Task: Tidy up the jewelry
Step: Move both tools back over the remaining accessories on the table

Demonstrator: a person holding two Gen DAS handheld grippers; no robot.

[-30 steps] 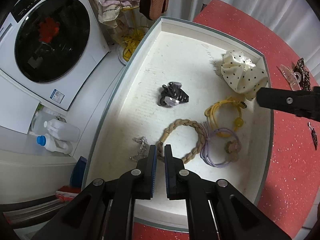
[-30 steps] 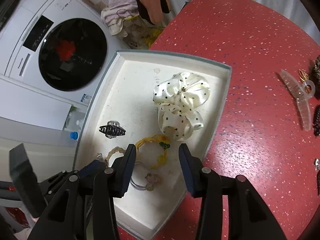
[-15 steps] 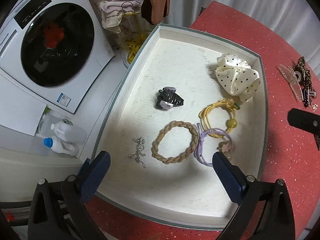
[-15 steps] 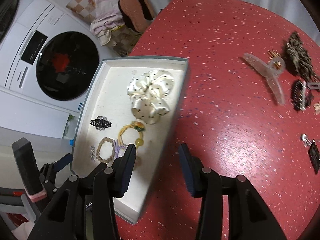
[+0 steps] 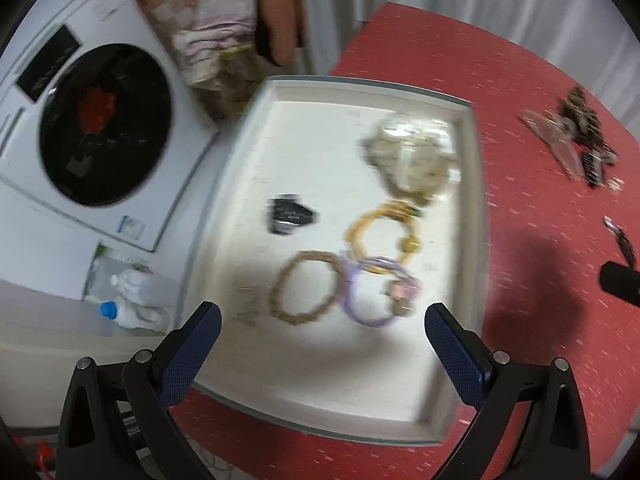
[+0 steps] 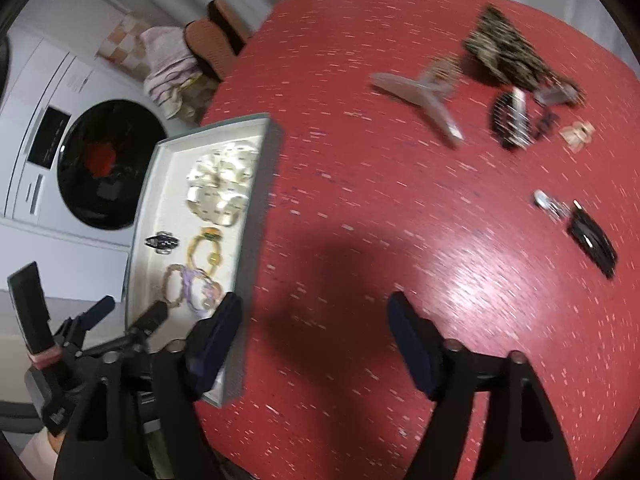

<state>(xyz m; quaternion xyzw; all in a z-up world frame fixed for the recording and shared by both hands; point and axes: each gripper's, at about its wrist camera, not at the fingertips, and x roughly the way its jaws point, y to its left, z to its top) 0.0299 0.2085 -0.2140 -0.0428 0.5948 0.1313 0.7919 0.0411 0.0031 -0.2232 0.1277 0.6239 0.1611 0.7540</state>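
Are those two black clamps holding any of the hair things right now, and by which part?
Nothing is held. The left gripper stands wide open above the tray; the right gripper is opening over bare red table, nothing between its fingers.

The white tray (image 5: 478,208) lies flat on the red bench (image 6: 360,184). Inside it: a cream scrunchie (image 5: 412,156), a black clip (image 5: 290,216), and yellow (image 5: 380,228), braided tan (image 5: 306,288) and purple hair ties (image 5: 372,296). More clips (image 6: 512,120) lie scattered on the bench, well apart from the tray.
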